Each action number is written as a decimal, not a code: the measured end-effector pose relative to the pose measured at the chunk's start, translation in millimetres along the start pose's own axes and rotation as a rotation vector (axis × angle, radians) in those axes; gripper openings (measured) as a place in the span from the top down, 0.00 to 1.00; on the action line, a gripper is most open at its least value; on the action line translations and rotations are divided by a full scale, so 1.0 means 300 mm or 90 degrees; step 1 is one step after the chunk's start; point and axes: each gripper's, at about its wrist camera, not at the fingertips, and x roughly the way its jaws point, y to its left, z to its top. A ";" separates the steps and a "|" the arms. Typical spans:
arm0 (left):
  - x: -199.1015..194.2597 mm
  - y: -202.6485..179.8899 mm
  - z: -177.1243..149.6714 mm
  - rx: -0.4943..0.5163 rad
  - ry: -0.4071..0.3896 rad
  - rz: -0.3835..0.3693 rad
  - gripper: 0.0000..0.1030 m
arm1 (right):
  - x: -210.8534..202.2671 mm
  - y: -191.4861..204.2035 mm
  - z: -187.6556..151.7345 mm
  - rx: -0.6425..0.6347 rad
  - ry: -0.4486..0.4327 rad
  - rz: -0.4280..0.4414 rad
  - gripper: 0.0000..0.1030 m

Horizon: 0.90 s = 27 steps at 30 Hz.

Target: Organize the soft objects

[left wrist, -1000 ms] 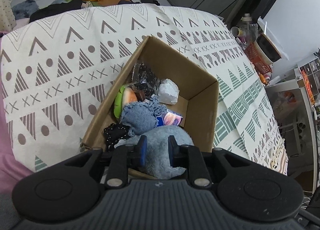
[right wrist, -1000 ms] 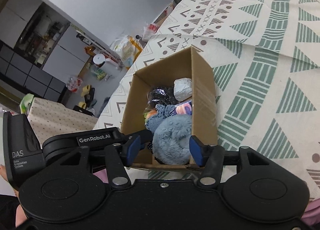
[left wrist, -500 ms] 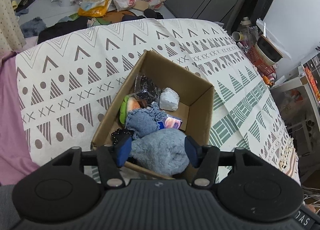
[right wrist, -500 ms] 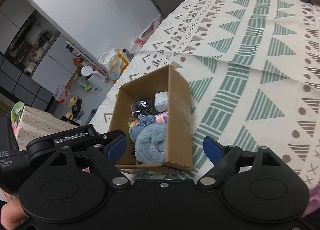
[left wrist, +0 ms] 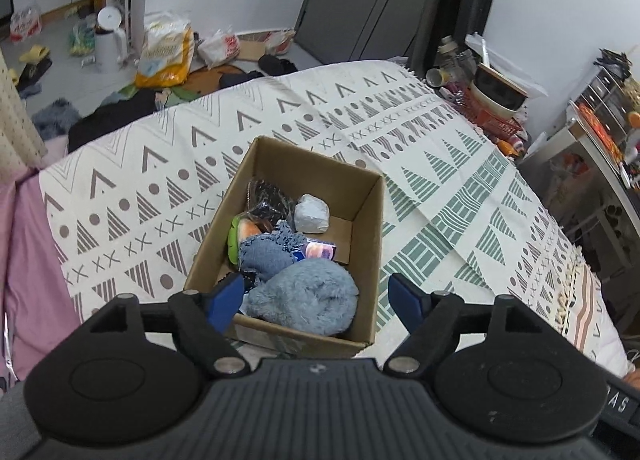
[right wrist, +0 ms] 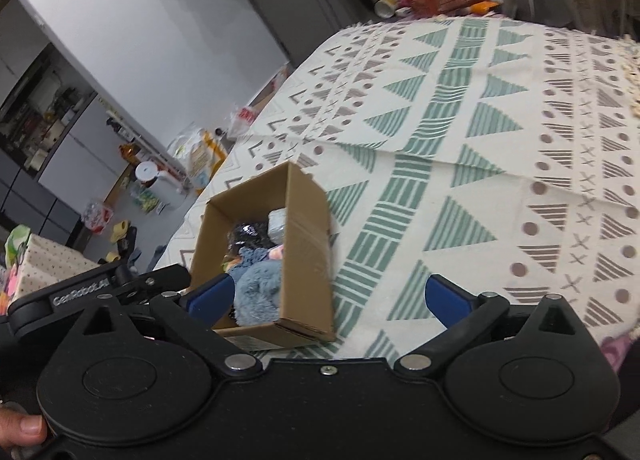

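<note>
Even soft daylight, fisheye-bent edges, right wrist view slightly motion-blurred

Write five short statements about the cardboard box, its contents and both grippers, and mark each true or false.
1. The fluffy blue-grey plush item lies inside the brown cardboard box. True.
2. The left gripper is clamped on the plush. False: its jaws are spread wide, holding nothing.
3. The box stands on a patterned cream cloth. True.
4. The right gripper is shut. False: it is open.
5. The box holds only the plush. False: a white crumpled wad and other items are there too.
</note>
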 end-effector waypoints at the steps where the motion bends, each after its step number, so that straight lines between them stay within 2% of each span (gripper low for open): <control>1: -0.010 -0.004 -0.004 0.004 -0.003 0.000 0.21 | -0.012 -0.006 0.000 0.002 -0.005 -0.002 0.00; 10: -0.124 -0.054 -0.031 0.053 -0.035 -0.011 0.18 | -0.136 -0.018 0.000 -0.020 -0.053 -0.029 0.00; 15: -0.182 -0.071 -0.047 0.074 -0.042 -0.018 0.17 | -0.188 -0.004 -0.012 -0.046 -0.067 -0.074 0.00; 20: -0.234 -0.078 -0.063 0.096 -0.049 -0.020 0.11 | -0.247 0.001 -0.027 -0.055 -0.080 -0.062 0.00; 27: -0.320 -0.089 -0.092 0.127 -0.071 -0.023 0.10 | -0.331 0.014 -0.049 -0.064 -0.103 -0.053 0.00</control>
